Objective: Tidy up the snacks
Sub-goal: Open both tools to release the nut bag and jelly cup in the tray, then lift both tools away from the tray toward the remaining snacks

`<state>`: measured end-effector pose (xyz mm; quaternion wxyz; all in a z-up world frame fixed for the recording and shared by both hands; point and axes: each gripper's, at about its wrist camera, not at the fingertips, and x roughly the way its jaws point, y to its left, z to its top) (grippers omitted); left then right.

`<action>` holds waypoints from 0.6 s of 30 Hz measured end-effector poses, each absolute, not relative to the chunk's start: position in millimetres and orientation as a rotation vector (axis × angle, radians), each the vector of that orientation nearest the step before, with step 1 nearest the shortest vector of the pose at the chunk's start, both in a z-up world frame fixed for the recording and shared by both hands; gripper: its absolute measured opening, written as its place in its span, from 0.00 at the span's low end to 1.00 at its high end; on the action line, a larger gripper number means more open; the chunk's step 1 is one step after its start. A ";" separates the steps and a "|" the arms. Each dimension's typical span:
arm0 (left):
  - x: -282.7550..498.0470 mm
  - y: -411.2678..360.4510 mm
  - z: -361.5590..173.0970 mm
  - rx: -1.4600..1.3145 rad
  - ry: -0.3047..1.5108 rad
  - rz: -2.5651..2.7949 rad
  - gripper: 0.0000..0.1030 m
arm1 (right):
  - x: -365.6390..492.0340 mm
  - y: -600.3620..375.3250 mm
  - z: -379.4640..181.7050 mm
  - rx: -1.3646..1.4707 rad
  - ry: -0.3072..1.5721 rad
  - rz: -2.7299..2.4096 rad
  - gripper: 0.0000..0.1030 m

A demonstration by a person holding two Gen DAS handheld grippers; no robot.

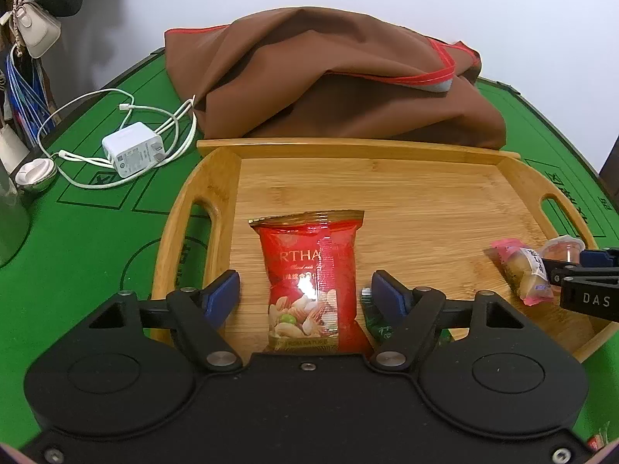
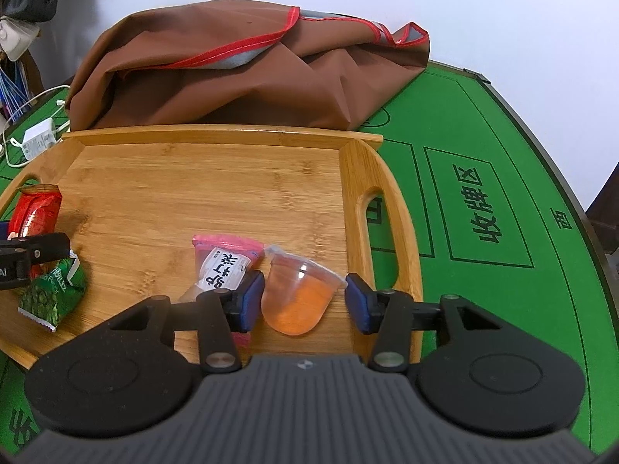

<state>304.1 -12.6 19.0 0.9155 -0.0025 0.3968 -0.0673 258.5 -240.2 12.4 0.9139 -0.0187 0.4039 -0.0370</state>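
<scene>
Both hand-held grippers, left (image 1: pixel 305 294) and right (image 2: pixel 303 301), spread wide over a bamboo tray (image 2: pixel 193 178) on green felt table (image 2: pixel 503 270).

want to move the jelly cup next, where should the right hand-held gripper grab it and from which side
Grip the jelly cup across its round body, below the flared rim, coming straight ahead as the right hand-held gripper already sits: it lies tipped between the open jaws, pink packet close beside.

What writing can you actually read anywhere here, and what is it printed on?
"RTHA", partly cut off: red nut packet.
"FROM NATURE": the same packet's bottom strip.
"DAS": right gripper.
"收牌区" and "西": green table mat.
Pink-wrapped snack: black characters, not legible.
Green packet and white charger: print too small.
</scene>
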 end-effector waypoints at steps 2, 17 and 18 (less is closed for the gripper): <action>303.0 -12.7 19.9 -0.001 0.814 -0.136 0.76 | 257.5 -240.3 13.0 -0.037 0.831 -0.075 0.64; 283.3 -13.3 32.2 0.047 0.779 -0.140 0.94 | 239.4 -243.3 27.6 -0.015 0.796 -0.031 0.80; 280.7 -13.2 33.1 0.051 0.776 -0.142 0.94 | 236.9 -242.7 28.1 -0.020 0.794 -0.024 0.81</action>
